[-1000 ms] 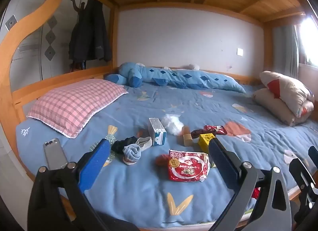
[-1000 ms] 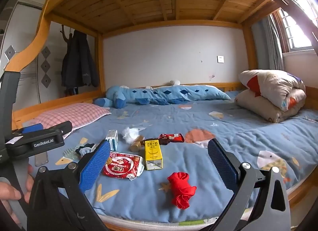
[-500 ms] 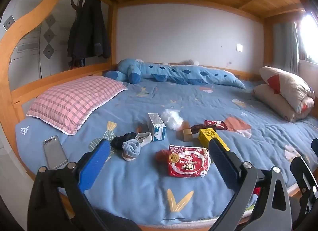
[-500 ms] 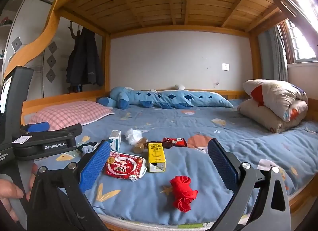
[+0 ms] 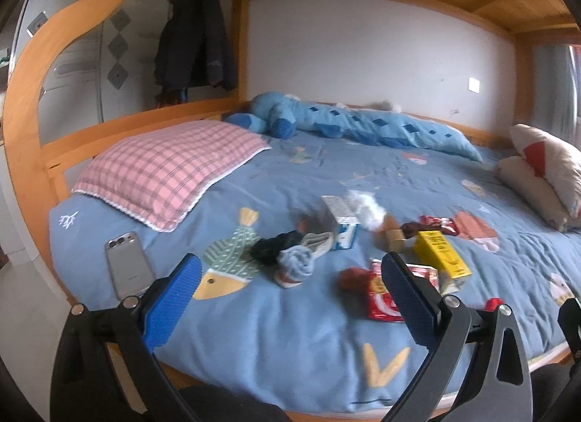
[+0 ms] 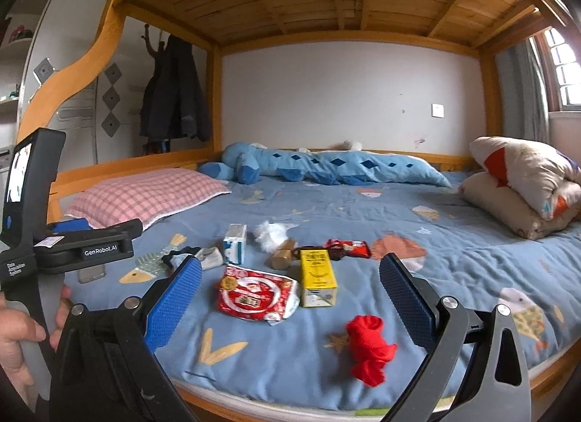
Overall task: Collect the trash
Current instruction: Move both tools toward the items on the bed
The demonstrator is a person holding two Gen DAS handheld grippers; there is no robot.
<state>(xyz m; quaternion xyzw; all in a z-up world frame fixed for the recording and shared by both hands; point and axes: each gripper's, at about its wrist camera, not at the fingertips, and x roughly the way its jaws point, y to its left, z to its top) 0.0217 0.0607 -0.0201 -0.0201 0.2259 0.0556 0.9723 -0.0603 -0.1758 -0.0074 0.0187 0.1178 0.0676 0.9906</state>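
Litter lies clustered near the front edge of a bed (image 6: 472,258) covered in a soft blue quilted spread, under a wooden bunk frame. Both tools hover at the bed's edge, empty; the left tool (image 5: 290,298) and the right tool (image 6: 290,298) each have their blue ribbed pads spread wide apart. Nearest the right tool lies a crinkly red and white snack wrapper (image 6: 256,295), flat and glossy, just beside an upright-edged yellow drink carton (image 6: 316,278). Behind them sit a small white and blue carton (image 6: 235,243), a fluffy crumpled tissue (image 6: 269,235), a stubby tan cylinder (image 6: 281,258) and a dark red wrapper (image 6: 348,247). Likely not trash: a red knotted cloth (image 6: 368,349), a bundle of socks (image 5: 290,255), a silver phone (image 5: 128,266) and a pink checked pillow (image 5: 170,175). The step in hand looks like choosing a first piece. The rigid yellow carton should grip well across its narrow sides; the thin wrapper probably needs pinching at a raised edge, without snagging the spread
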